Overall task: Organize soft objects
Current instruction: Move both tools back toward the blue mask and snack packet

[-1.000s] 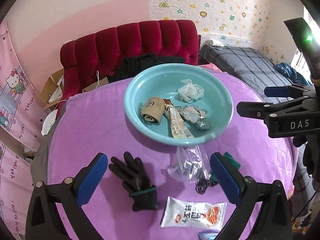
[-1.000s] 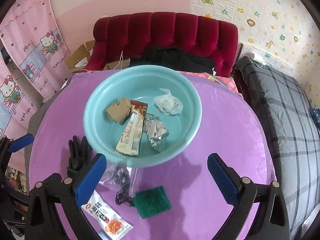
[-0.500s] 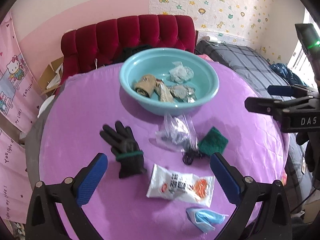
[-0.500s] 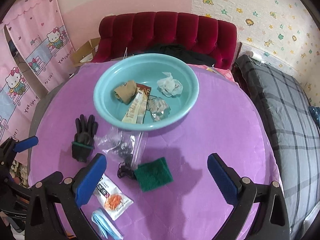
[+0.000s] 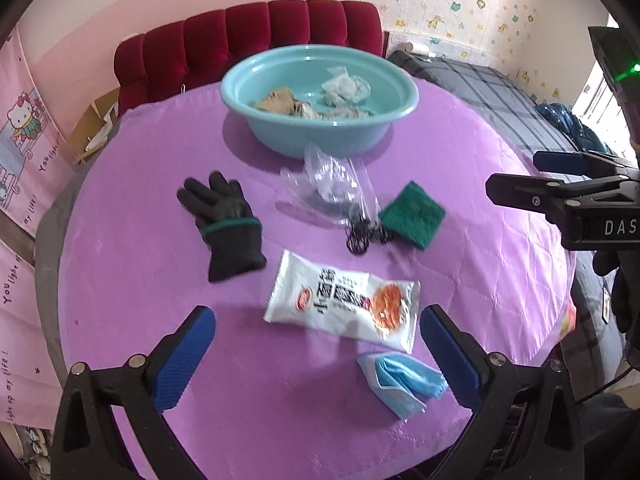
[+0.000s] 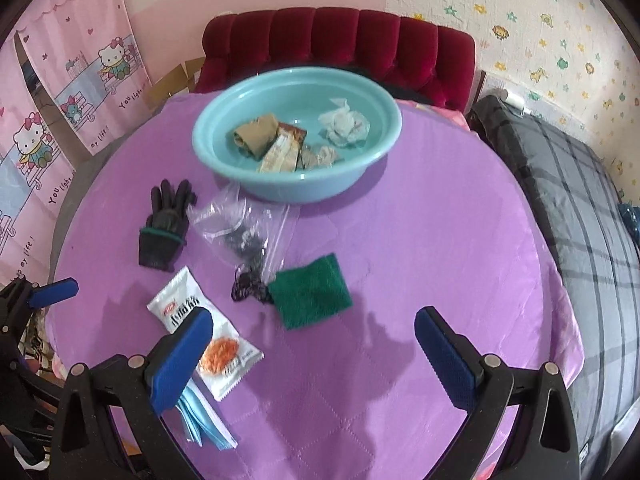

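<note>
A teal basin [image 5: 372, 136] [image 6: 224, 168] stands at the far side of the purple table and holds several soft items. In front of it lie a black glove [image 5: 226, 222] [image 6: 165, 224], a clear plastic bag [image 5: 328, 188] [image 6: 240, 224], a green scouring pad [image 5: 413, 220] [image 6: 310, 296], a white snack packet [image 5: 344, 306] [image 6: 200, 320] and a blue face mask [image 5: 400, 382] [image 6: 200, 424]. My left gripper [image 5: 318, 356] hovers open over the near edge, above the packet and mask. My right gripper [image 6: 314, 354] is open too, near the pad, holding nothing.
A red tufted sofa [image 5: 248, 44] [image 6: 340, 40] stands behind the table. A bed with a grey plaid cover [image 6: 580, 200] lies to the right. Pink cartoon curtains [image 6: 60, 92] hang at the left. Black hair ties [image 5: 366, 236] lie beside the pad.
Both grippers have pulled back from the basin toward the near side of the table, so the packet and the mask have come into view. Both stayed open.
</note>
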Demonstrator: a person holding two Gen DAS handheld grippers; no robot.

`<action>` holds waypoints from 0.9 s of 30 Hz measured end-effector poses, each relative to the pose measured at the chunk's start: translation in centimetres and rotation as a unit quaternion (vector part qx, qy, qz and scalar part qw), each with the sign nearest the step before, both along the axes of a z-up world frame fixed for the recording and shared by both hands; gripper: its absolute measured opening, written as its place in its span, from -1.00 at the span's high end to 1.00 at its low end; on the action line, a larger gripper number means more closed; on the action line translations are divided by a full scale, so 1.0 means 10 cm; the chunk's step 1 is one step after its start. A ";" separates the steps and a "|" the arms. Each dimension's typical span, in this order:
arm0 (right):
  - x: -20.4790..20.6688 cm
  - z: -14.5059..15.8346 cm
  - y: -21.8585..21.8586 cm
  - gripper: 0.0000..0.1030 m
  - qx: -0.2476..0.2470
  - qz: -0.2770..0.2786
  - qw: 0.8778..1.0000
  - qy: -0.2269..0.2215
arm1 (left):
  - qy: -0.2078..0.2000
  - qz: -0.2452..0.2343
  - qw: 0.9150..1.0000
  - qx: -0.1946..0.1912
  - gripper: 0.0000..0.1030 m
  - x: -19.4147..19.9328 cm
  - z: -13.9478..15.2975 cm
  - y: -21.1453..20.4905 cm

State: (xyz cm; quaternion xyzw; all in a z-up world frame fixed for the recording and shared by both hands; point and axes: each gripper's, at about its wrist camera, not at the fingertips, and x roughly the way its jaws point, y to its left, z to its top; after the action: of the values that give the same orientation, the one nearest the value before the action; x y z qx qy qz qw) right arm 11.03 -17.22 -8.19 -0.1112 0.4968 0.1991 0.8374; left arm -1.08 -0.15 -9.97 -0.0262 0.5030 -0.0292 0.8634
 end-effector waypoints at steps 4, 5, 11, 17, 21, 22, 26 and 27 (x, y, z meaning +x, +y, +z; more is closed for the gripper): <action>-0.09 -0.15 -0.05 -1.00 -0.003 -0.001 1.000 0.013 | 0.007 -0.002 1.000 0.000 -1.00 -0.07 -0.08 -0.05; -0.10 -0.19 -0.05 -1.00 -0.005 -0.001 1.000 0.016 | 0.010 -0.002 1.000 -0.001 -1.00 -0.09 -0.11 -0.07; -0.19 -0.38 -0.13 -1.00 -0.013 -0.005 0.999 0.033 | 0.036 -0.001 0.999 -0.017 -1.00 -0.18 -0.28 -0.15; -0.20 -0.42 -0.19 -1.00 -0.014 -0.010 0.999 0.039 | 0.044 -0.002 0.999 -0.018 -1.00 -0.21 -0.34 -0.23; -0.20 -0.44 -0.20 -1.00 -0.015 -0.008 0.999 0.041 | 0.050 0.001 0.998 -0.023 -1.00 -0.20 -0.43 -0.27; -0.20 -0.45 -0.20 -1.00 -0.015 -0.007 0.999 0.041 | 0.054 0.001 0.998 -0.024 -1.00 -0.20 -0.45 -0.28; -0.22 -0.53 -0.22 -1.00 -0.019 -0.004 0.999 0.043 | 0.070 0.001 0.997 -0.034 -1.00 -0.19 -0.58 -0.33; -0.23 -0.55 -0.23 -1.00 -0.021 -0.004 0.999 0.044 | 0.073 0.001 0.997 -0.036 -1.00 -0.18 -0.61 -0.35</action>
State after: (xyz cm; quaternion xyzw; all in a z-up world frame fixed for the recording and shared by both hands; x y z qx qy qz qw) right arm 8.75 -19.49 -13.65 -0.1181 0.5380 0.1901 0.8127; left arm -2.88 -3.61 -16.07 -0.0598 0.5636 -0.0447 0.8226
